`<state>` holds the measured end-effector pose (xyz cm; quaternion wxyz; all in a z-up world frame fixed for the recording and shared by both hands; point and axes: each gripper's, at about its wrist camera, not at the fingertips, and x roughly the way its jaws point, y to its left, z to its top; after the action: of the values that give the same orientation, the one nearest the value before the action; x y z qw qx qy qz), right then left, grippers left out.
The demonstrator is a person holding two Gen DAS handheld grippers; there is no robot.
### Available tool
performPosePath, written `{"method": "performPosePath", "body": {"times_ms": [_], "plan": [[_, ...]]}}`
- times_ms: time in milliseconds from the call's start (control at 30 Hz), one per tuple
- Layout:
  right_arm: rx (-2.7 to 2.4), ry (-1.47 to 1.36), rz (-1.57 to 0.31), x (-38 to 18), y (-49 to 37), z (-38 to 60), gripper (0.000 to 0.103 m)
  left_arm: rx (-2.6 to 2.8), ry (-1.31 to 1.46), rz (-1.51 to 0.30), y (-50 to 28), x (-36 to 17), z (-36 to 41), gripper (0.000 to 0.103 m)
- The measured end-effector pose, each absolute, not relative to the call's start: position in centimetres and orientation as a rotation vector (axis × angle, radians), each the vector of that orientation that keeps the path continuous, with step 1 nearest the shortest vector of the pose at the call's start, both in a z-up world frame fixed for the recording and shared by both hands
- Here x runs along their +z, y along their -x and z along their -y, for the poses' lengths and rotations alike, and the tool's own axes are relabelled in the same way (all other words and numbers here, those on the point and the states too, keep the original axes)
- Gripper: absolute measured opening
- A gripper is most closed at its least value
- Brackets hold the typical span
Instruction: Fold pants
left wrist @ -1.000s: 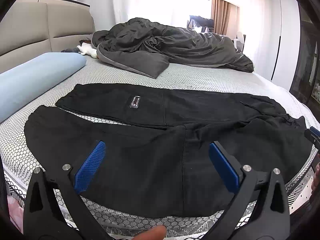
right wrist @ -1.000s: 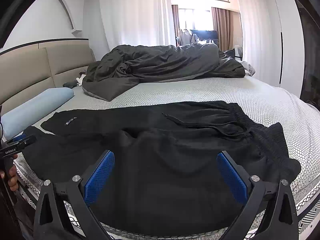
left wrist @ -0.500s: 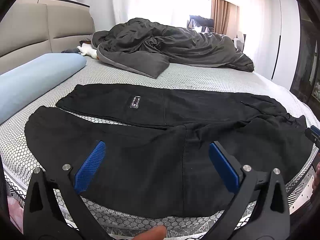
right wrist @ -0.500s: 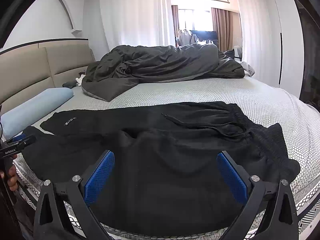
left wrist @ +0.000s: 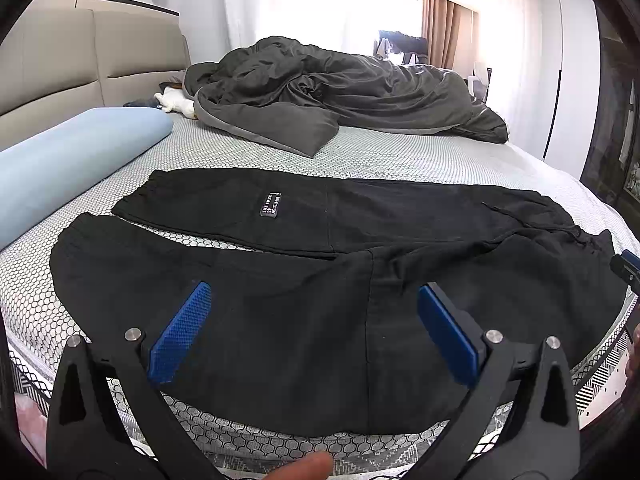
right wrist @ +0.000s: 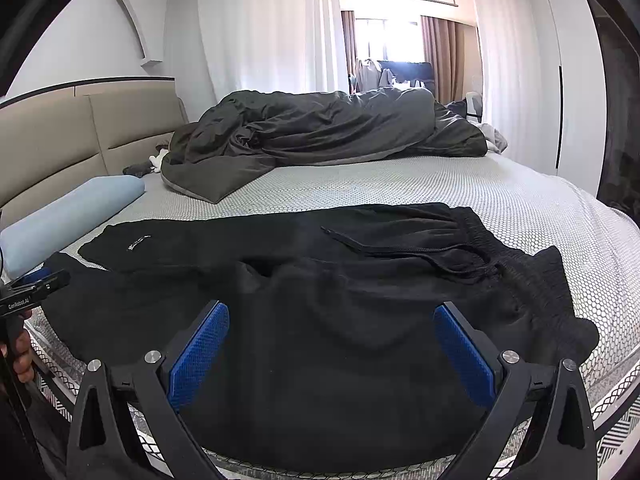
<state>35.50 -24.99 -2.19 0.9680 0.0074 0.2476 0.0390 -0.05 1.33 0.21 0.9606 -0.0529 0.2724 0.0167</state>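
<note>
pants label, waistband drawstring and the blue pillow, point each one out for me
label (left wrist: 271,207), left wrist view, middle of the patch on the far leg
drawstring (right wrist: 404,249), right wrist view, on the cord near the waistband
pillow (left wrist: 76,152), left wrist view, its top surface

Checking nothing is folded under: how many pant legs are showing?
2. The near leg lies along the bed's front edge; the far leg, with the label, lies beside it toward the duvet. Neither is folded yet.
</note>
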Motion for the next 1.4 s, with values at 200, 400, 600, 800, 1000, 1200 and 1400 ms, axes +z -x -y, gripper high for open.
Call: {"method": "performPosePath", "body": {"times_ms": [200, 400, 600, 800, 1000, 1200, 1400], "plan": [[0.079, -0.014, -0.501, -2.2, -35.53, 25.03, 0.103, 0.035, 0.106, -0.551, 0.05, 0.19, -1.27, 0.102], [0.077, -0.013, -0.5, -2.18, -35.43, 24.98, 0.103, 0.037, 0.104, -0.551, 0.05, 0.19, -1.24, 0.102], [0.076, -0.013, -0.5, -2.2, -35.46, 25.02, 0.103, 0.037, 0.105, -0.551, 0.11, 0.3, -1.32, 0.102], [0.075, -0.012, -0.5, -2.17, -35.41, 25.01, 0.103, 0.037, 0.103, -0.55, 0.14, 0.37, -1.37, 0.102], [0.075, -0.013, -0.499, -2.17, -35.49, 25.06, 0.103, 0.038, 0.101, -0.55, 0.13, 0.38, -1.35, 0.102], [0.074, -0.012, -0.5, -2.16, -35.46, 25.02, 0.103, 0.037, 0.1, -0.55, 0.14, 0.37, -1.32, 0.102], [0.066, -0.014, -0.492, -2.1, -35.38, 25.24, 0.103, 0.035, 0.094, -0.55, 0.36, 0.85, -1.6, 0.102]]}}
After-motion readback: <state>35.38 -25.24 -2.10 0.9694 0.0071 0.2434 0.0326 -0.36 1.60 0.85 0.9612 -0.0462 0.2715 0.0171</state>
